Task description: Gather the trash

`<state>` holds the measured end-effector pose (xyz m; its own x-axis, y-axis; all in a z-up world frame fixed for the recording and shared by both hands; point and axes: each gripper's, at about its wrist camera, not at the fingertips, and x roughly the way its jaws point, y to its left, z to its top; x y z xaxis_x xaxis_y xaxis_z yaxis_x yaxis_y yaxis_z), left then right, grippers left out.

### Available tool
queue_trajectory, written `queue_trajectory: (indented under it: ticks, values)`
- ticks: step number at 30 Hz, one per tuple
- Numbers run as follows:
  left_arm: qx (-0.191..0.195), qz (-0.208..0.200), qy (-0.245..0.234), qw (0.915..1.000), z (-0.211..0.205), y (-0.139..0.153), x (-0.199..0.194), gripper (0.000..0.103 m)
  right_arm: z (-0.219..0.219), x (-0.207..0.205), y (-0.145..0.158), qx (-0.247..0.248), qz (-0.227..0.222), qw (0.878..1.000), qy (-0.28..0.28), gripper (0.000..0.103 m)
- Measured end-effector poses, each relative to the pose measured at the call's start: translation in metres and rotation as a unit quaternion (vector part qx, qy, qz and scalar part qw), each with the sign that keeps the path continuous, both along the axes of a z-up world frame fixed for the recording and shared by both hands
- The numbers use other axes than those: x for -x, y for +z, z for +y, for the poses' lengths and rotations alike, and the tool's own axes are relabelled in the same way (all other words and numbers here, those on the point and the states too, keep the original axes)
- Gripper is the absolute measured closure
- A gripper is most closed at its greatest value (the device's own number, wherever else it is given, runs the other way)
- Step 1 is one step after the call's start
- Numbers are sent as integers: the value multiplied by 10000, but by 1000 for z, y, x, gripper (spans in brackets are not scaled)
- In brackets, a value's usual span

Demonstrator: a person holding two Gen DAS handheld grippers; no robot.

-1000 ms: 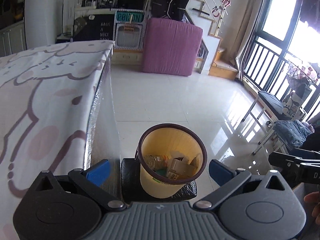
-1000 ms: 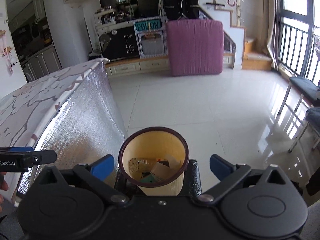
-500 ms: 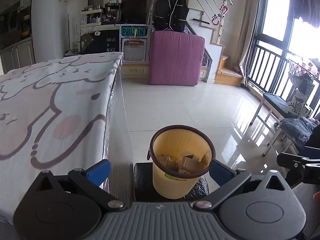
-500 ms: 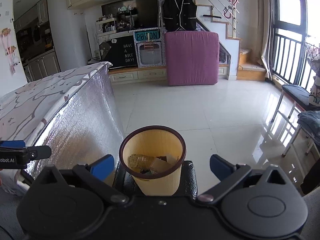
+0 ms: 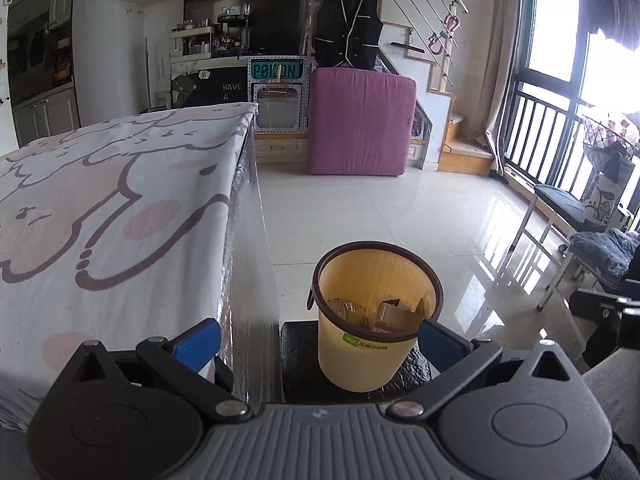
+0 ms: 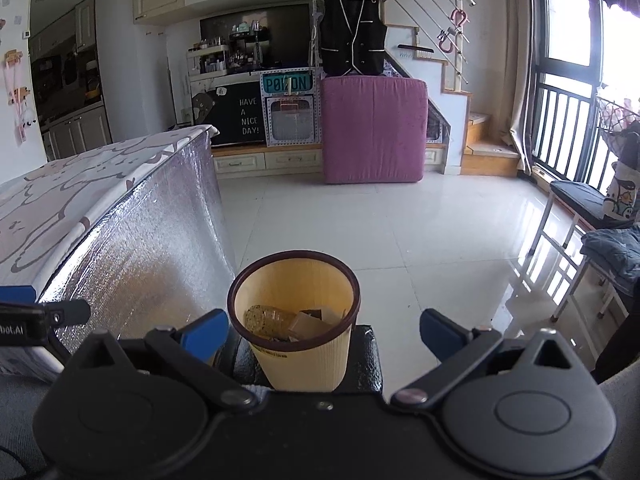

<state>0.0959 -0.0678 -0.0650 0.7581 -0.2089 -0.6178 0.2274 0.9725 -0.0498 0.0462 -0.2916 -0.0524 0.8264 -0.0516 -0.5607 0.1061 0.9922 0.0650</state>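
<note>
A yellow trash bin (image 5: 370, 344) with a dark brown rim stands on a black stool (image 5: 298, 368) beside the table. It holds a clear plastic bottle (image 5: 348, 309), cardboard pieces (image 5: 394, 314) and other scraps. The bin also shows in the right wrist view (image 6: 306, 354), with the bottle (image 6: 266, 319) and cardboard (image 6: 308, 324) inside. My left gripper (image 5: 318, 342) is open and empty, its blue fingertips either side of the bin, nearer the camera. My right gripper (image 6: 320, 330) is open and empty, likewise framing the bin.
A table with a cartoon-print cloth (image 5: 100, 208) and silver foil side (image 6: 136, 264) stands to the left. A pink mattress (image 5: 360, 120) leans against the far wall by stairs. White metal chairs with clothes (image 5: 600, 248) stand at right. Glossy tiled floor (image 6: 360, 216) lies beyond.
Both grippers have tilted up and pulled back from the bin, so it sits lower and smaller in view. More of the room's upper wall shows. Both stay open.
</note>
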Motion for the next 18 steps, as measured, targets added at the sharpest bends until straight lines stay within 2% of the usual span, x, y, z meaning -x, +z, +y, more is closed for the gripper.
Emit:
queue_trajectory:
  ticks: [18]
  values:
    - [82,-85,74,9999,3,-3,9,0,1,16,-8,27,-235,9996,-138,0]
